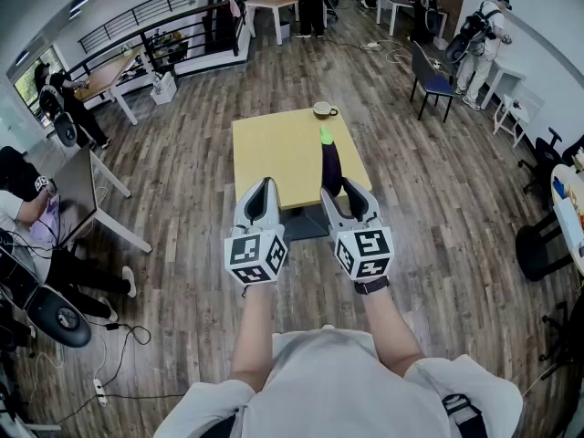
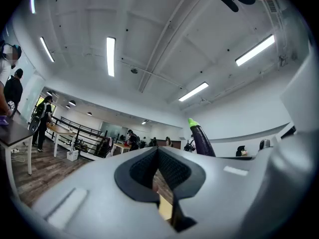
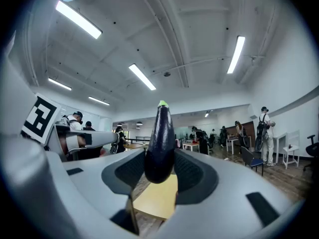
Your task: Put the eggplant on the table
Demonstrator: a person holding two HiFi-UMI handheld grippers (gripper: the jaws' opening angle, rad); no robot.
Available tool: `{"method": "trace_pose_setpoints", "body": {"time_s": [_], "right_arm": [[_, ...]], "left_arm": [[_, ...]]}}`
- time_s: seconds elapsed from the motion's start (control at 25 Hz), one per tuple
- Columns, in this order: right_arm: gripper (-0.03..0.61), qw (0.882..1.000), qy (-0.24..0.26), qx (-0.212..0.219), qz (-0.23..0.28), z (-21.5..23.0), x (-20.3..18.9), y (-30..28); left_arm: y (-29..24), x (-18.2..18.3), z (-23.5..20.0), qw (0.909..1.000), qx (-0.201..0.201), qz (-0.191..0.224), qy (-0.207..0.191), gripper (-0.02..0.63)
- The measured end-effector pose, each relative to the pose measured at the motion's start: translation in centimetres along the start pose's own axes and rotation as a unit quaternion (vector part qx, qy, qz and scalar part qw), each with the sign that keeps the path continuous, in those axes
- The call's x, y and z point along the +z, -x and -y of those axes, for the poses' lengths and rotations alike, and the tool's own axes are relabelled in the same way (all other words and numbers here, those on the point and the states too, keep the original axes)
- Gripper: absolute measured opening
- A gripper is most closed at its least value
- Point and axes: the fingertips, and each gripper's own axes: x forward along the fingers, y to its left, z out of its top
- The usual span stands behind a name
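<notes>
The eggplant point(image 3: 160, 143) is not on the table yet. It stands upright in my right gripper point(image 3: 160, 171), green cap at the top, and the pads are closed on its fat lower end. The rounded bottom hangs free below the pads with nothing under it. From my head camera it hangs over the near edge of the yellow table point(image 1: 274, 153), above the top rather than touching it.

So, as I judge it, the carrying is nearly done and the placing is all still to do: bring it further in over the top, lower it, lay it down and let go.

The skin is dark purple, almost black, smooth and glossy (the ceiling lights streak along it). It is long, narrow towards the cap and thick at the base. I see no dents or marks on it.

My left gripper point(image 1: 259, 190) is level beside the right one, also at the near edge. Its jaws are together with nothing between them, and it plays no part in the hold.

A cup point(image 1: 323, 109) sits at the far edge of the table, well away from the eggplant.
</notes>
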Motion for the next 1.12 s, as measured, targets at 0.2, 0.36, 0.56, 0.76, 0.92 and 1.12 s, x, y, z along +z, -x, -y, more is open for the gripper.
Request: {"method": "trace_pose_setpoints", "body": {"time_s": [0.2,0.36,0.56,0.76,0.92,1.12], "right_arm": [[0.186,1.0,-0.016,-0.007,0.007,3.1,-0.9,1.0],[0.186,0.999,-0.047,-0.016,-0.009,4.4,-3.0,1.1],[0.189,0.997,-0.076,-0.003,-0.003,5.1,-3.7,-0.4],[0.189,0.998,-0.07,0.001,-0.002,5.7,-4.4,-4.2],[0.189,0.998,-0.063,-0.003,0.0,6.8,-4.4,-9.1],[0.189,0.998,-0.054,-0.008,0.011,7.9,-2.0,-17.3]], "left_arm": [[-1.0,-1.7,2.0,0.9998,0.001,-0.009,-0.02,0.009],[-0.7,-3.7,0.9,0.999,0.017,-0.036,-0.019,0.009],[-2.5,-4.4,0.4,0.9988,0.017,-0.04,-0.021,0.009],[-6.6,-5.6,-0.6,0.9988,-0.002,-0.04,-0.028,0.009],[-11.1,-5.3,-3.1,0.9991,-0.013,-0.029,-0.027,0.009],[-18.3,-2.9,-7.6,0.9991,-0.024,-0.018,-0.028,0.009]]}}
